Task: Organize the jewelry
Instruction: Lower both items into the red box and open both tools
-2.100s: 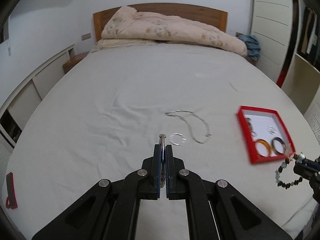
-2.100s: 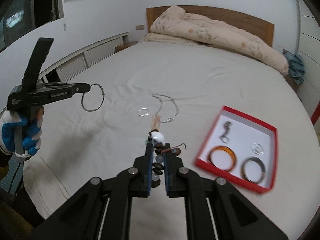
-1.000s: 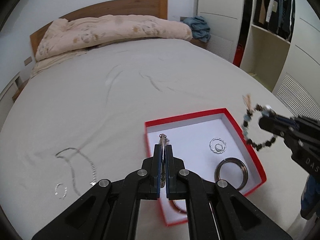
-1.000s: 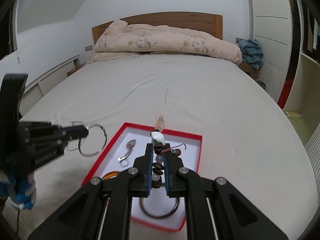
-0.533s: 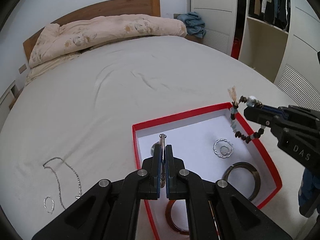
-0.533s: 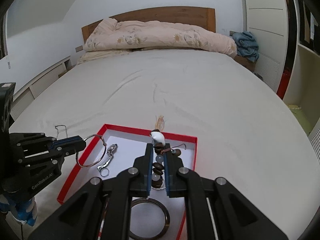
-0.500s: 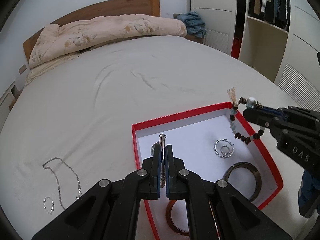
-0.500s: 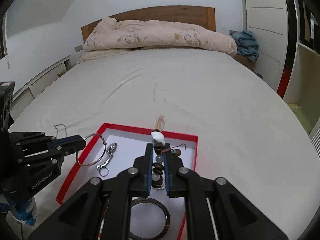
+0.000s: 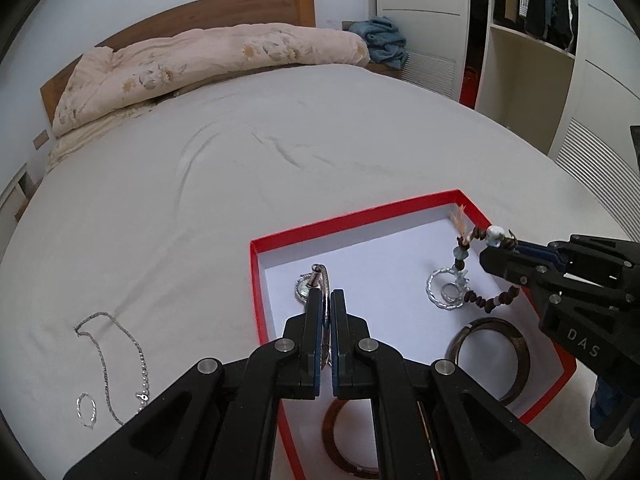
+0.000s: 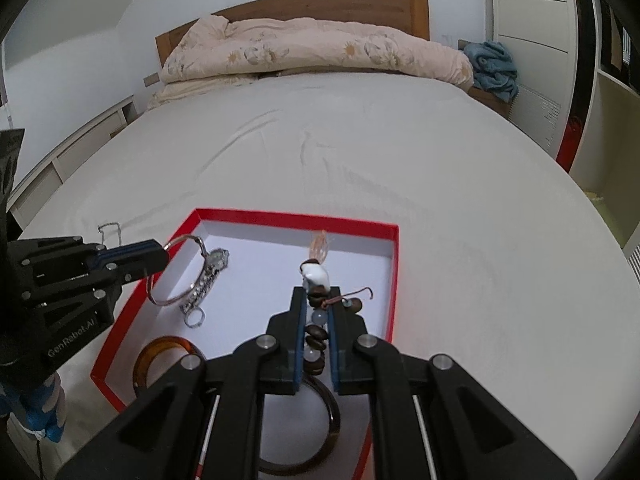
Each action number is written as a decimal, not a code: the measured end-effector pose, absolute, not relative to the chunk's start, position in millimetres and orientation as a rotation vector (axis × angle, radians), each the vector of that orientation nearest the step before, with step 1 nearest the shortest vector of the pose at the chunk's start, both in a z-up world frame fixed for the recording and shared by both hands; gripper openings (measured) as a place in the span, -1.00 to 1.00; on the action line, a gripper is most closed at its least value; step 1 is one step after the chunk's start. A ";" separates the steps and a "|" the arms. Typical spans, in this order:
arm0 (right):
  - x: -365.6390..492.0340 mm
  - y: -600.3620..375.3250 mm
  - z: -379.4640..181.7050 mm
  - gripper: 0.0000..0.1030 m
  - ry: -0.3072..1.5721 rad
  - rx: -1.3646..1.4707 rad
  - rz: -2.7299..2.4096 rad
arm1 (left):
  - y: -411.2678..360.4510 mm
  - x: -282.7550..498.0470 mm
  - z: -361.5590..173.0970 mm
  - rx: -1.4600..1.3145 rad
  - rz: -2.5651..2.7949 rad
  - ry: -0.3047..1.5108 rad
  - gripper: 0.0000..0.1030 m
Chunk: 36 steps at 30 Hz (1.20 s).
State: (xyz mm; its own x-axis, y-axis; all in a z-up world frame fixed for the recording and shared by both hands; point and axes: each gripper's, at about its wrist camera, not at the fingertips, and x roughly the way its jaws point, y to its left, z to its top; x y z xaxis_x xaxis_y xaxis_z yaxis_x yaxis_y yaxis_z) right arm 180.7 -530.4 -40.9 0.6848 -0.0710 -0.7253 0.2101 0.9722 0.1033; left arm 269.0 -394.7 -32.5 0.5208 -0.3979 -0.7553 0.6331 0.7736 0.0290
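Note:
A red box [image 9: 360,216] with a white floor lies on the bed; it also shows in the right wrist view [image 10: 296,216]. My left gripper [image 9: 326,296] is shut on a thin silver bangle [image 10: 176,300], held over the box's left part [image 10: 158,258]. My right gripper [image 10: 318,300] is shut on a beaded bracelet [image 9: 480,296] with a white bead [image 10: 316,274], hanging over the box's right part [image 9: 490,258]. In the box lie a silver clasp [image 10: 208,272], a twisted silver ring [image 9: 440,288], a dark bangle [image 9: 492,356] and an amber bangle [image 10: 160,356].
A silver chain [image 9: 120,344] and a small silver ring [image 9: 86,410] lie on the sheet left of the box. A folded quilt [image 9: 200,64] lies at the headboard. A wardrobe [image 9: 540,52] stands to the right of the bed.
Both grippers have moved from over the sheet to over the red box, carrying the bangle and the beaded bracelet, and have lowered towards the box floor.

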 end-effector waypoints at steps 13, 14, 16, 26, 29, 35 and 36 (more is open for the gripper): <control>160.6 -526.8 -66.2 -0.79 0.882 0.225 -0.144 | -390.1 252.7 -55.5 0.330 -0.644 0.872 -0.90; 160.0 -526.0 -66.4 -0.79 0.886 0.228 -0.141 | -390.2 251.5 -57.4 0.328 -0.645 0.881 -0.89; 156.6 -523.8 -66.7 -0.79 0.888 0.234 -0.135 | -390.3 250.1 -60.6 0.324 -0.643 0.897 -0.85; 132.0 -515.5 -64.2 -0.56 0.910 0.239 -0.126 | -381.4 237.7 -59.1 0.312 -0.628 0.934 -0.35; 122.8 -513.4 -60.1 -0.53 0.914 0.241 -0.122 | -379.4 230.8 -50.4 0.311 -0.625 0.920 -0.28; 108.8 -511.2 -48.2 -0.43 0.909 0.250 -0.138 | -374.6 212.4 -26.8 0.325 -0.618 0.883 -0.14; 106.6 -511.1 -45.4 -0.43 0.905 0.253 -0.141 | -373.5 208.6 -21.7 0.325 -0.620 0.875 -0.14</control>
